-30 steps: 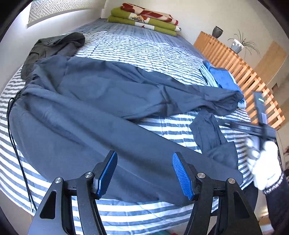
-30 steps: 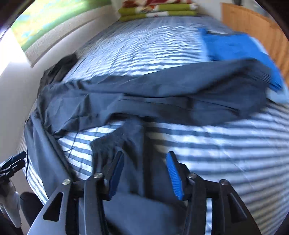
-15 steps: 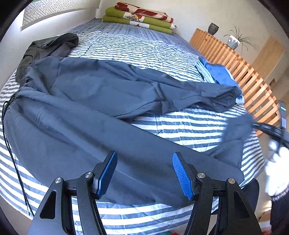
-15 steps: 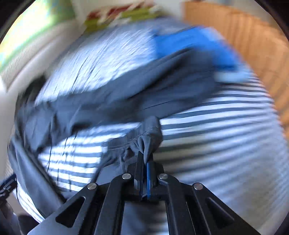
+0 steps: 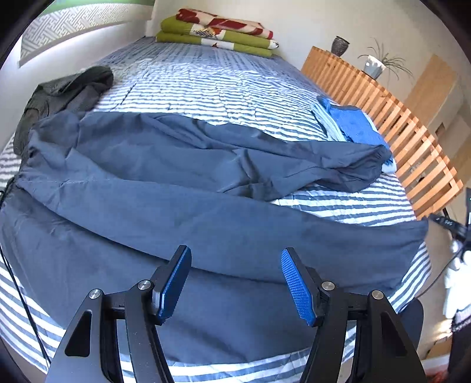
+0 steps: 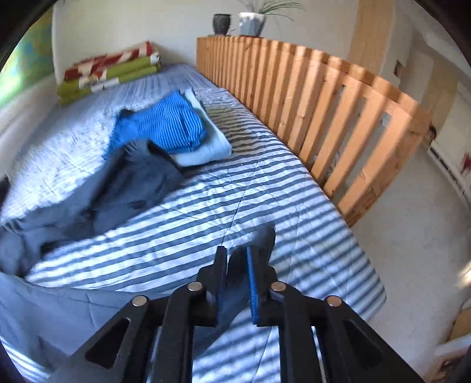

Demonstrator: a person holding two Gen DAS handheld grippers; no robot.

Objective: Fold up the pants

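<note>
While the right gripper angles down over the bed's near corner, its blue-padded jaws stand a narrow gap apart, having just eased open a little, with a fold of the navy pants' near leg hem between them; whether the pads press on the cloth cannot be told. Motion blur softens the left part of that view.

Left gripper: tilted down above the near pant leg, jaws wide apart, nothing between the blue ribbed pads.

Person: a white-gloved hand at the right edge of the left wrist view, beside the bed's corner, blurred.

Pants: spread lengthwise across the striped bedspread; waistband end at the left with a dark drawcord trailing over the bed edge; far leg rumpled, its cuff touching the folded clothes; near leg pulled out flat toward the right corner of the bed.

Also on the bed:
- Folded blue striped garment on a pale blue one, beside the far cuff.
- Dark grey garment, crumpled, beyond the waistband.
- Stack of green, red and white blankets at the far end.

Room: wooden slatted rail along the bed's right side, a dark vase and a potted plant on its top; pale walls.
</note>
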